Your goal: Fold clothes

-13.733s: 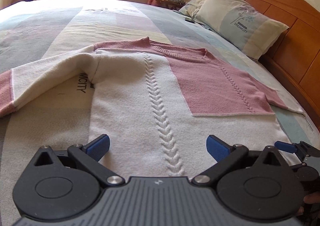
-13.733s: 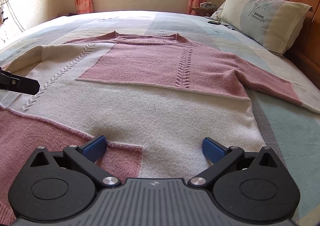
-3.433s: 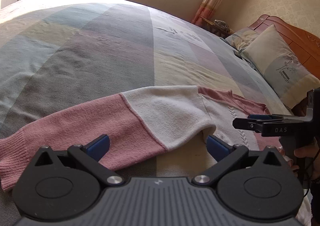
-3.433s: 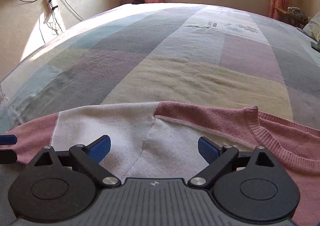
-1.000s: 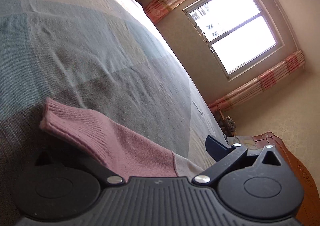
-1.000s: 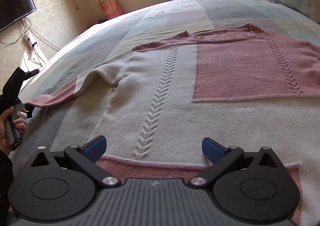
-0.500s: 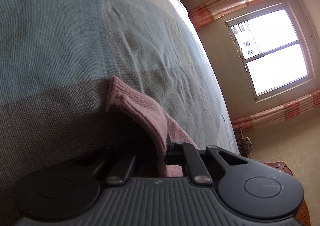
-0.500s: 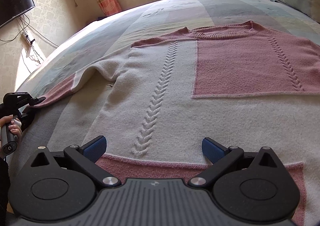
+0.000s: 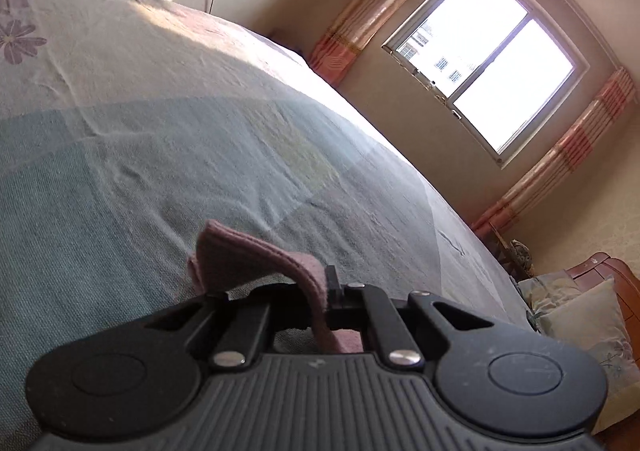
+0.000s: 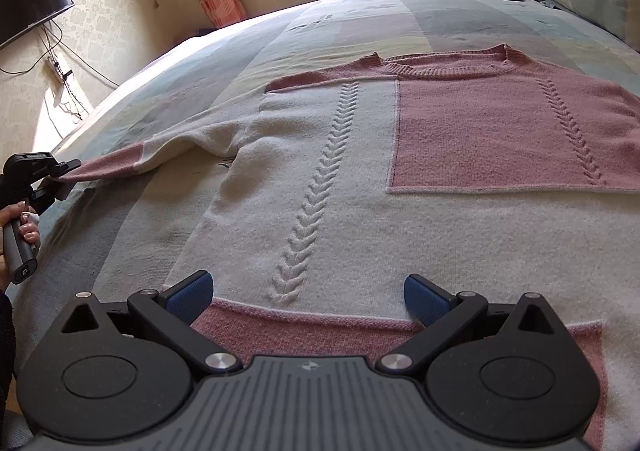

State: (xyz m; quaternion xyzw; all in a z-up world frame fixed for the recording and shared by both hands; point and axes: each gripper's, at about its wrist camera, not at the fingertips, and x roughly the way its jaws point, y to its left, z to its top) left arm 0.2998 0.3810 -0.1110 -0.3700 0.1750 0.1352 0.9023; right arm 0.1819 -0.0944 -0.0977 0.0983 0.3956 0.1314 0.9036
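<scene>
In the left wrist view, the left gripper [image 9: 320,291] is clamped on the pink ribbed cuff [image 9: 256,255] of the sweater's sleeve; the cuff end sticks up and forward past the closed jaws, just above the patchwork bedspread [image 9: 160,139], with the window [image 9: 484,67] beyond. In the right wrist view, the pink-and-cream cable-knit sweater [image 10: 360,179] lies flat on the bedspread [image 10: 120,219], neckline toward the window end, hem nearest the right gripper [image 10: 308,297], whose blue pads stand apart and hold nothing, poised just over the pink hem band. From the sweater body, the sleeve [image 10: 160,155] runs out to the left, its long axis stretched toward the left gripper [image 10: 56,171] at the bed's edge, gripped by a hand [image 10: 20,223]. The left gripper is clearly the nearer one to that sleeve, so folding it inward likely means carrying the cuff rightward across the cream panel along that axis.
</scene>
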